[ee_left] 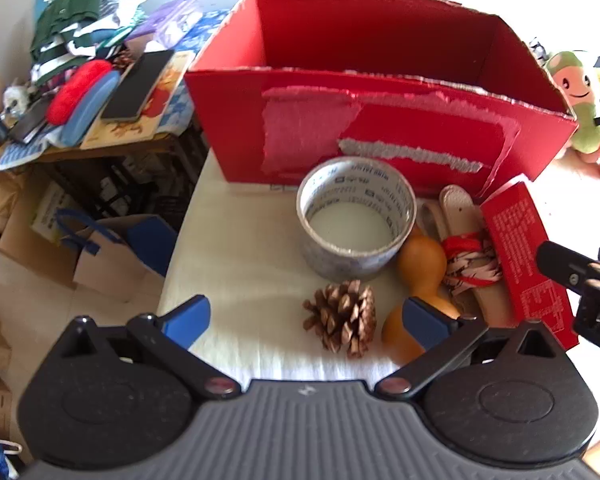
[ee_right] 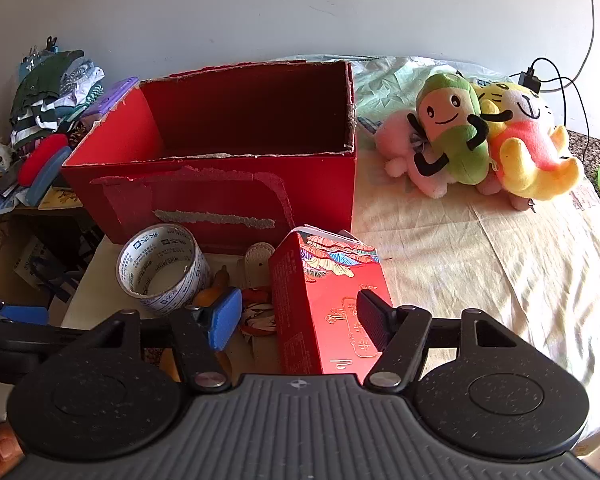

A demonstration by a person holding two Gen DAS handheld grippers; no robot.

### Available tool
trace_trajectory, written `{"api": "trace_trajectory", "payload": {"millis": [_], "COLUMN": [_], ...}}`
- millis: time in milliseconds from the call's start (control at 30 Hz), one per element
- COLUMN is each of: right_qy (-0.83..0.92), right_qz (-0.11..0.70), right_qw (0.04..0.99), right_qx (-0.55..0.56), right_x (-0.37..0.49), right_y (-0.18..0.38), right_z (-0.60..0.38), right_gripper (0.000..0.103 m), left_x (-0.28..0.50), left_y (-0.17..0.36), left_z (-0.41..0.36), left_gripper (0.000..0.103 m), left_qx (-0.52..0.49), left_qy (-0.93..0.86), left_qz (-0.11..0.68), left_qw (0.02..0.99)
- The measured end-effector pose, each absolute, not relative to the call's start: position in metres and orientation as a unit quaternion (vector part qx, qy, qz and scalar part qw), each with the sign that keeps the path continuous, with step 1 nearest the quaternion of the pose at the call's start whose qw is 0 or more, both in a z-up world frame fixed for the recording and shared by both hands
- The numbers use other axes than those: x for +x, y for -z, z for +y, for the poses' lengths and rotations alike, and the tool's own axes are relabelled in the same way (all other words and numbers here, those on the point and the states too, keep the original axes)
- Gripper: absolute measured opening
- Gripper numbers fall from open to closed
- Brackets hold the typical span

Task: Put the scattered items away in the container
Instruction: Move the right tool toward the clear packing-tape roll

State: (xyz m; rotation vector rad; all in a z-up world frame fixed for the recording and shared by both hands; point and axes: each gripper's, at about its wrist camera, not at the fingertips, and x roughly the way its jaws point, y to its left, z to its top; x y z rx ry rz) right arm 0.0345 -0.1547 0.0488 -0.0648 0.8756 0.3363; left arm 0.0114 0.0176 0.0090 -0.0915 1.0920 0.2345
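Right tool [ee_right: 296, 316] is sitting open, straddling the red carton [ee_right: 328, 304], probably not touching; its long axis is pointing ahead toward the red box [ee_right: 220, 184].

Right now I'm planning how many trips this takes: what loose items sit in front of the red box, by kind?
Clear packing-tape roll: 1
Brown pine cone: 1
Orange gourd: 1
Beige leather strap with red-and-white tassel: 1
Small red printed carton: 1
Total: 5
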Motion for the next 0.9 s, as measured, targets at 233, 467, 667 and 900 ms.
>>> {"api": "trace_trajectory", "payload": {"millis": [233, 467, 667, 900], "right_qy": [-0.13, -0.105, -0.1, -0.106], "right_qz": [0.416, 0.427, 0.436, 0.437], "right_qw": [0.9, 0.898, 0.894, 0.893], "right_qx": [-0.021, -0.008, -0.005, -0.013], "right_x": [0.034, 0.03, 0.03, 0.042], "right_y": [-0.054, -0.045, -0.042, -0.043], "right_z": [-0.135, -0.117, -0.106, -0.099], "right_gripper": [0.066, 0.057, 0.056, 0.056], "left_x": [0.023, 0.021, 0.021, 0.029], "left_y": [-0.013, 0.003, 0.005, 0.008], "left_z": [0.037, 0.043, 0.051, 0.058], "left_gripper": [0.102, 0.102, 0.102, 0.097], "left_qx": [-0.02, -0.015, -0.019, -0.049], "left_qy": [-0.076, -0.042, -0.03, -0.014], "left_qz": [0.521, 0.531, 0.526, 0.531], "left_qw": [0.85, 0.846, 0.85, 0.846]}}
